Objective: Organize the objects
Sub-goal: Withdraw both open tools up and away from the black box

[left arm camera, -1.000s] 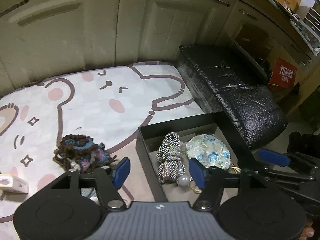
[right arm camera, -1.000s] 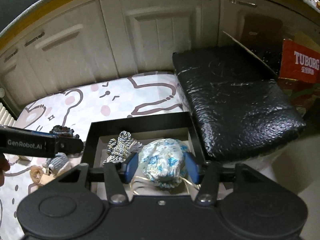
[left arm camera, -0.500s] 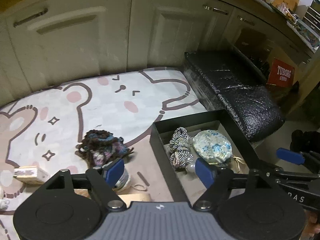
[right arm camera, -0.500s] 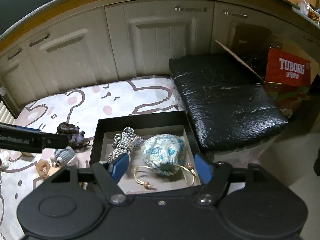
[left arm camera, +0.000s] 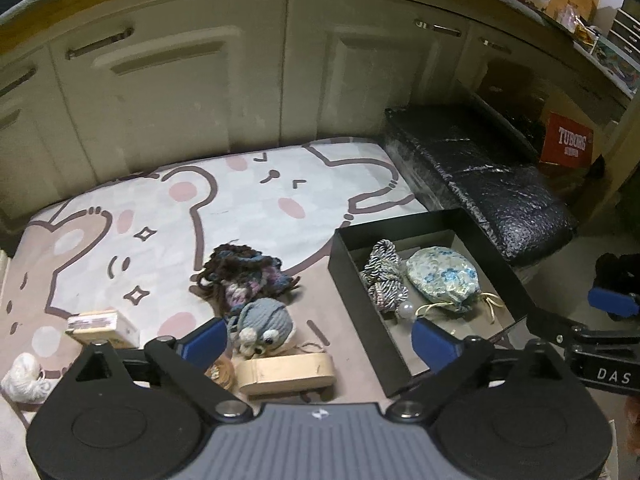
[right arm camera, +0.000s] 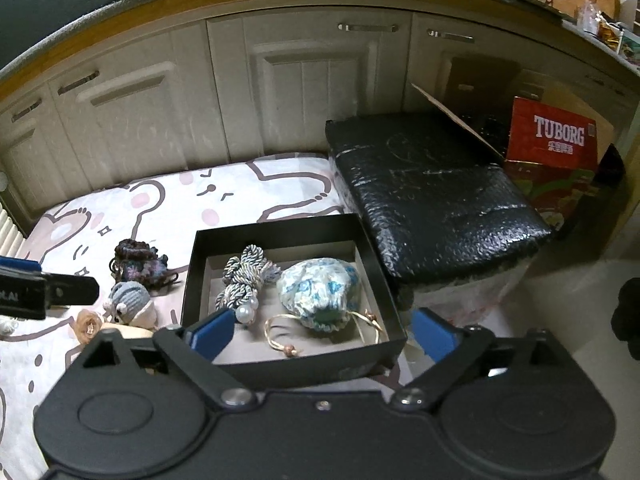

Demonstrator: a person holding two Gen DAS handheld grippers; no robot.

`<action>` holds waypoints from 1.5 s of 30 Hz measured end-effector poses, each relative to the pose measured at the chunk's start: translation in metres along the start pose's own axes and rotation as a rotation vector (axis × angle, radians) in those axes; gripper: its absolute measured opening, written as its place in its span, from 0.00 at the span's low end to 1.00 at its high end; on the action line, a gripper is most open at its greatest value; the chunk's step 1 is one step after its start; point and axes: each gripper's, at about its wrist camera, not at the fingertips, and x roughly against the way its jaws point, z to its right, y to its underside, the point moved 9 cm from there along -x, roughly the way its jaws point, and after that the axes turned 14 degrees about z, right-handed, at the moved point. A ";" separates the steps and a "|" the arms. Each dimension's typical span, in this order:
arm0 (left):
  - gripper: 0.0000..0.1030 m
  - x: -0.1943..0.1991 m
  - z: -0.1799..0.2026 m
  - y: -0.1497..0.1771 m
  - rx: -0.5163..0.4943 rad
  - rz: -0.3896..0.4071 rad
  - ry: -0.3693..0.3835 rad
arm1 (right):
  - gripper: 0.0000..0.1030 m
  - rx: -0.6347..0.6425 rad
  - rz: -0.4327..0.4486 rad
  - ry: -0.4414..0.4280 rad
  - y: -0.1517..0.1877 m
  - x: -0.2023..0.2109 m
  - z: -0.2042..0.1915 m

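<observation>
A black open box (right arm camera: 280, 226) (left arm camera: 352, 276) sits on the cartoon bear mat. Inside lie a blue floral drawstring pouch (right arm camera: 318, 290) (left arm camera: 442, 280) and a twisted grey-white cord with pearl beads (right arm camera: 244, 276) (left arm camera: 382, 274). My right gripper (right arm camera: 322, 334) is open and empty, held above the box's near rim. My left gripper (left arm camera: 320, 340) is open and empty above the mat, left of the box. On the mat lie a dark yarn scrunchie (left arm camera: 240, 276), a grey knitted toy (left arm camera: 262, 322), a wooden piece (left arm camera: 286, 372) and a small stamp block (left arm camera: 100, 326).
A black wrapped cushion (right arm camera: 432, 192) lies right of the box, with a red Tuborg carton (right arm camera: 554, 140) behind it. Cream cabinet doors (left arm camera: 192, 92) stand along the back. A white knitted item (left arm camera: 22, 376) and a small rose ornament (right arm camera: 89, 324) lie at the mat's left.
My right gripper opened off the floral pouch, left it in the box and drew back. My left gripper also pulled back and up, so more of the mat's objects show.
</observation>
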 end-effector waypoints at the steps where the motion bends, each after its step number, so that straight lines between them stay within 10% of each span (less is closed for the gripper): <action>1: 0.97 0.002 -0.001 0.001 -0.001 0.003 -0.004 | 0.97 -0.002 0.000 0.002 0.001 0.001 0.000; 45: 1.00 0.031 -0.076 0.025 0.002 0.035 -0.129 | 1.00 -0.025 0.009 0.053 0.010 0.019 -0.026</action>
